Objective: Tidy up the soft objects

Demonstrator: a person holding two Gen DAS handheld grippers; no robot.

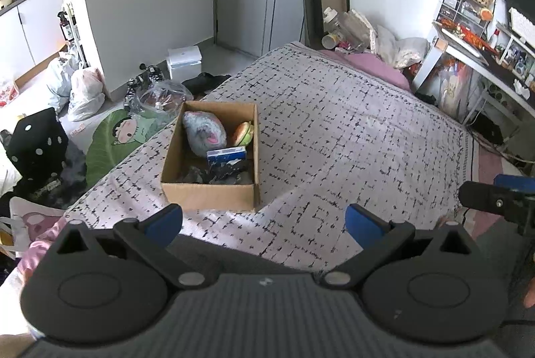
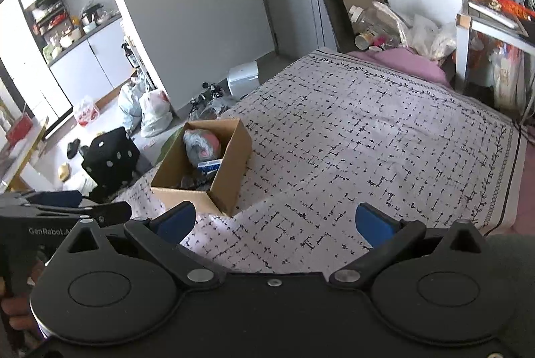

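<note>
A cardboard box (image 1: 207, 195) sits on the bed's patterned cover (image 1: 334, 130) near its left edge. Inside lie a grey and pink plush toy (image 1: 204, 132), a burger-shaped soft toy (image 1: 243, 133), a blue packet (image 1: 226, 155) and dark soft items (image 1: 220, 174). My left gripper (image 1: 264, 220) is open and empty, held above the cover just in front of the box. In the right wrist view the box (image 2: 197, 197) and plush (image 2: 200, 144) show to the left; my right gripper (image 2: 274, 222) is open and empty, to the right of the box.
A black dice cushion (image 1: 36, 144) and plastic bags (image 1: 83, 93) lie on the floor left of the bed. A green cartoon cushion (image 1: 113, 140) lies by the bed edge. Clutter and a pink pillow (image 1: 371, 67) sit at the bed's far end. A desk (image 1: 485, 57) stands at the right.
</note>
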